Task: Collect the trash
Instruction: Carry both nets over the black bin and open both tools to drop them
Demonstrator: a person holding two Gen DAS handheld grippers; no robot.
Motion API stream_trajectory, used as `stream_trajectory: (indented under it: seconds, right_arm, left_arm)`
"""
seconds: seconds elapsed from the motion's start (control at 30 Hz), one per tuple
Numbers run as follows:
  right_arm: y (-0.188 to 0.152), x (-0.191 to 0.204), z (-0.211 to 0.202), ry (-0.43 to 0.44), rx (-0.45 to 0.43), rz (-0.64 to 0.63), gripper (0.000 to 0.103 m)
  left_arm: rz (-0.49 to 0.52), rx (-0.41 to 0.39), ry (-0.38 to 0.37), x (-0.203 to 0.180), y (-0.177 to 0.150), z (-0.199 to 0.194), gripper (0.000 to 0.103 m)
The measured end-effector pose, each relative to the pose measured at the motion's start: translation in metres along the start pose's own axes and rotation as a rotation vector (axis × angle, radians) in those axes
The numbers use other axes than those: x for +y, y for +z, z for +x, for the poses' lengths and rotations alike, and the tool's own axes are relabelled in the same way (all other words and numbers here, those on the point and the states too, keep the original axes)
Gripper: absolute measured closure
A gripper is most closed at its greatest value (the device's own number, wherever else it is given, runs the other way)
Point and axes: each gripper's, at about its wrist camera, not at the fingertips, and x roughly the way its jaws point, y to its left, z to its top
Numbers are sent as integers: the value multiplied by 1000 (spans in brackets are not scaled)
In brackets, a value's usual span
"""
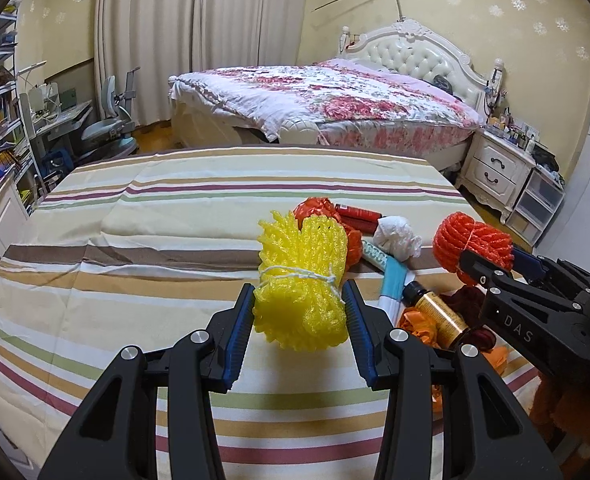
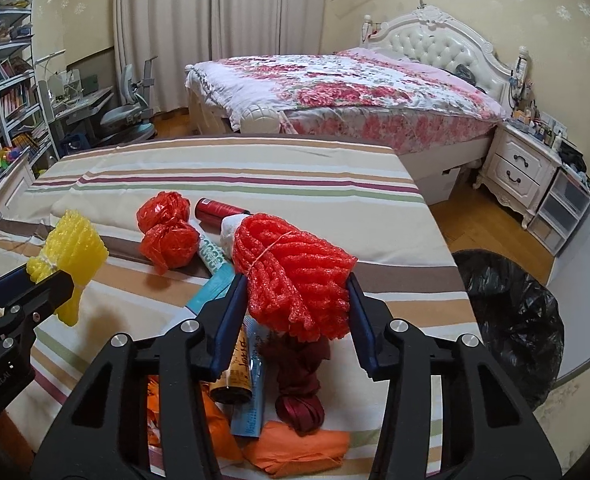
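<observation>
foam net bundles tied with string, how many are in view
2. The yellow foam net bundle sits clamped in the left gripper; the red-orange foam net bundle sits clamped in the right gripper. More could lie hidden under the trash pile.

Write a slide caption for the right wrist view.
Right gripper shut on red foam net bundle over trash on striped bed.

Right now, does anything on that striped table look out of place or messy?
Yes: a jumble of trash lies heaped on the striped cloth: a brown bottle tipped on its side, crumpled orange bags and a tissue wad. Each gripper clamps a foam net bundle, yellow and red.
</observation>
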Motion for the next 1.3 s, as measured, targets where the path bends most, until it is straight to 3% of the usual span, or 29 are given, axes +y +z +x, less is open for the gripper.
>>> stream_trajectory:
  seconds: [0.33,0.7,1.0,1.3]
  right_arm:
    - [-13,-76,-29,-131,-28,118,56]
    - [-30,-162,-46,-288,-61,254,56]
    - [-42,-204,-32,-336,-50,325,56]
    - [-46,-226,-11,-351,-27,371,56]
  left_arm:
    - [67,-69,-87,-47,16,-6,58]
    - [194,-101,-208,-133,29,10,58]
    - [308,-74,-254,-200,28,43,58]
    - [369,-40,-273,-238,29,75,58]
